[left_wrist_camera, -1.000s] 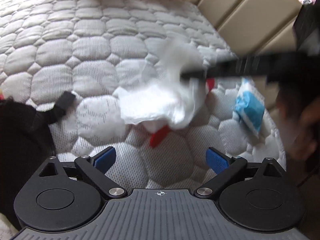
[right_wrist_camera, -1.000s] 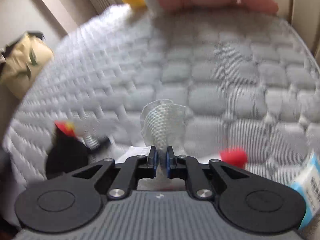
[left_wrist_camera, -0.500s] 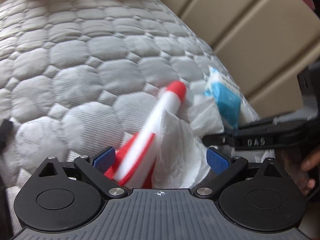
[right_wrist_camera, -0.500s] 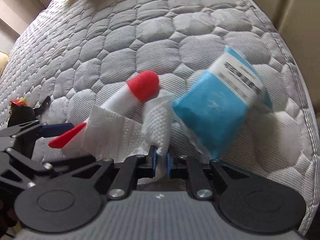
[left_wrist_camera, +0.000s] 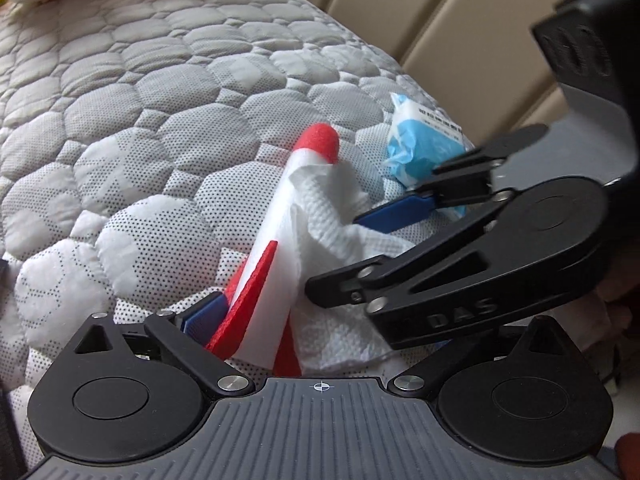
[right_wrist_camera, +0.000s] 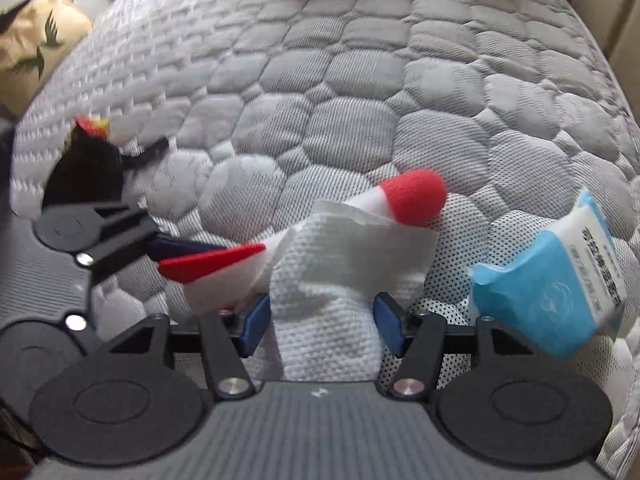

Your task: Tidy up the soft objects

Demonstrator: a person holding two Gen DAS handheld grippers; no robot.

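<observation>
A bedroom: quilted mattress against padded headboard.

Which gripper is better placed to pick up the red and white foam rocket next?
Left. The left gripper is wide open with the red and white foam rocket between its fingers. The right gripper, jaws just opened, straddles only the white paper towel.

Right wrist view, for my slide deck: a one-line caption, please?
Right gripper open over a white paper towel draped on a foam rocket, its jaws having just opened.
</observation>
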